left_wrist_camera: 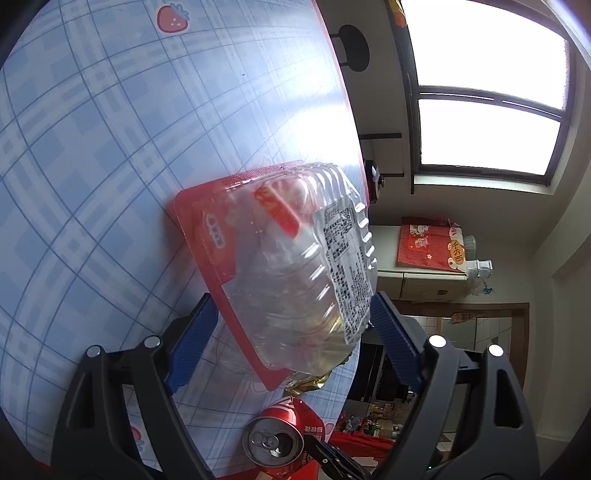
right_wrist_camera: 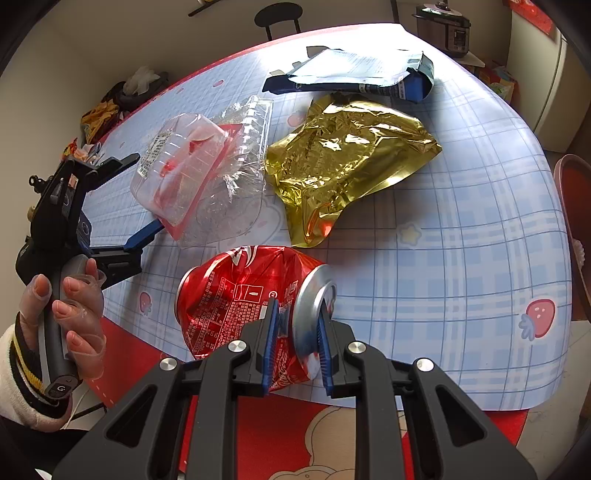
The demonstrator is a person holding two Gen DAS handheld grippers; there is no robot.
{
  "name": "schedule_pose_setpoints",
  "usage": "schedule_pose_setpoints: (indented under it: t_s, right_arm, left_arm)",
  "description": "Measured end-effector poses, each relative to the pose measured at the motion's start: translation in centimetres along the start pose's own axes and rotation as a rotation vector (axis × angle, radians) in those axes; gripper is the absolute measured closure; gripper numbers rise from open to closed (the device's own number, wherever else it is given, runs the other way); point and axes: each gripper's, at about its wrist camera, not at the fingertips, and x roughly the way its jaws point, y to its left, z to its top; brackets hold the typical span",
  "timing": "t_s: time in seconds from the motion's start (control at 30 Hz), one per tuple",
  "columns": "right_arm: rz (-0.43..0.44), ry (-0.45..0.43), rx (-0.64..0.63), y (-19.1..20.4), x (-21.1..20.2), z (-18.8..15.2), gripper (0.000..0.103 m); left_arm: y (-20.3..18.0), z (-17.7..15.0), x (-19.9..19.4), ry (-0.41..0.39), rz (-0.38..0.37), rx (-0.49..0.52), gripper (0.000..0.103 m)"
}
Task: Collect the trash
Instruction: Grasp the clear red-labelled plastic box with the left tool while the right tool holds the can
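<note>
A clear plastic clamshell box (left_wrist_camera: 288,266) with a red base and a white label lies tilted on the blue plaid table (left_wrist_camera: 110,147). My left gripper (left_wrist_camera: 291,299) stands open around the box's near end, one blue pad on each side, and the pads do not press it. In the right wrist view the box (right_wrist_camera: 177,166) lies between the left gripper's (right_wrist_camera: 138,201) spread fingers, and a gloved hand (right_wrist_camera: 70,306) holds its handle. My right gripper (right_wrist_camera: 298,306) is shut on the top rim of a crushed red cola can (right_wrist_camera: 229,295) at the table's near edge. The can (left_wrist_camera: 280,435) also shows below the box.
A crumpled gold foil bag (right_wrist_camera: 351,158) lies mid-table, with a flattened dark blue packet (right_wrist_camera: 354,74) behind it. Clear plastic film (right_wrist_camera: 240,184) sits under the box. A rice cooker (right_wrist_camera: 447,29) and a stool (right_wrist_camera: 277,16) stand beyond the table. A red mat (right_wrist_camera: 280,435) hangs at the front edge.
</note>
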Motion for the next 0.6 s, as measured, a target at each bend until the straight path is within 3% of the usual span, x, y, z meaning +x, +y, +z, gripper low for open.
schedule_pose_setpoints:
  t_s: [0.27, 0.43, 0.5, 0.6]
  right_arm:
    - [-0.005, 0.007, -0.006, 0.1, 0.2, 0.3, 0.082]
    - [-0.011, 0.012, -0.013, 0.2, 0.3, 0.2, 0.082]
    - [-0.012, 0.014, -0.016, 0.3, 0.4, 0.2, 0.082]
    - [-0.016, 0.015, -0.019, 0.5, 0.4, 0.2, 0.082]
  left_arm:
    - [-1.5, 0.2, 2.3, -0.002, -0.03, 0.031, 0.02]
    - [-1.8, 0.7, 3.2, -0.022, -0.061, -0.02, 0.021]
    - [-1.2, 1.1, 3.5, -0.015, -0.047, -0.051, 0.039]
    - [-1.3, 1.6, 2.8, -0.054, -0.031, -0.034, 0.042]
